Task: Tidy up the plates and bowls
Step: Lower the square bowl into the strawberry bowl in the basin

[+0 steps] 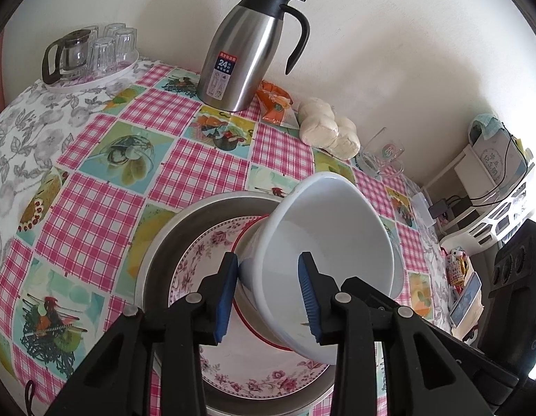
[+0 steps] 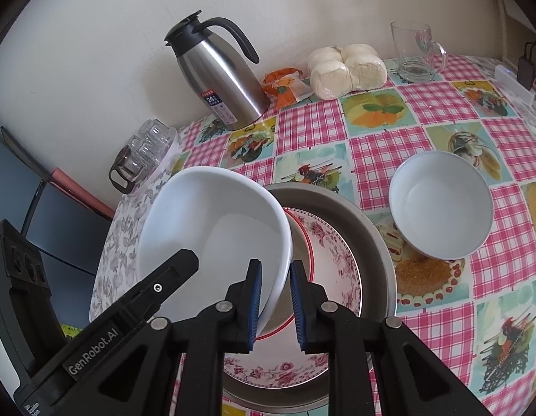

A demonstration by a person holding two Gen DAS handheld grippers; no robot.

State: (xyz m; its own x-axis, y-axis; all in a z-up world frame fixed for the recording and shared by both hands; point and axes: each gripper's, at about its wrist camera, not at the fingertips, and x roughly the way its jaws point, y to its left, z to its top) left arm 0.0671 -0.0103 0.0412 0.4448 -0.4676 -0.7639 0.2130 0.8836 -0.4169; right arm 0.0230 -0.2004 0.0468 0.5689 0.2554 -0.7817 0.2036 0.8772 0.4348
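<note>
I am in the middle of stacking. The big white round bowl sits tipped on its side in the middle of the left wrist view. It is over a pile near the lower middle of that view. The pile is a grey metal round pan, a flowered pink-and-white plate inside it, and a white dish with a red rim on top.

My left hand-held gripper has one blue pad outside the bowl's wall and one inside. The pads stand apart, so it is open and not squeezing. In the right wrist view, my right hand-held gripper has the bowl's thin rim between its pads, and they look closed on it. I think this one is holding the bowl up.

I cannot tell if the bowl's low edge touches the red-rimmed dish yet.

Next, I think I must tip the bowl flat, set it down inside the red-rimmed dish, then let go. I should go slowly so it does not slip or clank.

After that, a smaller white round bowl waits on the checked table, at the right of the right wrist view, just beside the pan.
</note>
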